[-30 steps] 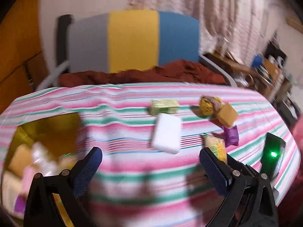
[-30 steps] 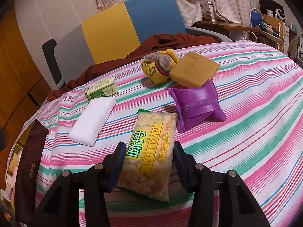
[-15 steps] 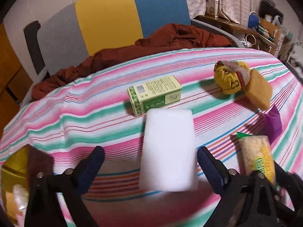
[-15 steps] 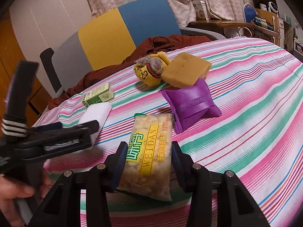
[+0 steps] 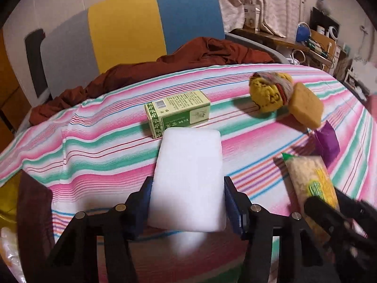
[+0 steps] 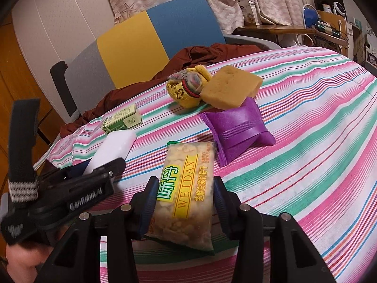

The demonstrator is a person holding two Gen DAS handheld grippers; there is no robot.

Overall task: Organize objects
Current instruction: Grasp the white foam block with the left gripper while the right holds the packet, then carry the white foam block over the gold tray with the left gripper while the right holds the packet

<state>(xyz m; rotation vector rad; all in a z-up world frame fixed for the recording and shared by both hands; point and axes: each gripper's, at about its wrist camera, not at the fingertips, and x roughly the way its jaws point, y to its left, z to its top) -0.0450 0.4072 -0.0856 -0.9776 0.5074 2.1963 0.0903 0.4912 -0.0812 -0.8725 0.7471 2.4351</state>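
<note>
The white foam block (image 5: 188,179) lies flat on the striped tablecloth (image 5: 94,141) in the lower middle of the left wrist view, its near end set between the blue pads of the left gripper (image 5: 187,202), which press against its two long sides and appear to have it clamped. It looks light, soft and a little springy, so it should squash rather than slip; the long flat sides are the sensible place to pinch, and a gentle squeeze ought to hold it. In the lower middle of the right wrist view the snack packet (image 6: 186,188), a crinkly clear bag of crackers with a yellow and green label, sits between the pads of the right gripper (image 6: 185,202), which close on its side edges. That bag is probably slick and puffy and its contents brittle, so a hard pinch could crush them, and it may sag when lifted from one end. Just beyond the foam block stands a green carton (image 5: 178,113), touching or nearly touching its far edge. Toward the upper right of the left view lie a yellow knitted bundle (image 5: 268,92) and a tan sponge (image 5: 306,108) against each other, with a purple pouch (image 5: 327,141) below them. A chair (image 5: 141,23) with a brown cloth (image 5: 188,56) stands behind the table.
</note>
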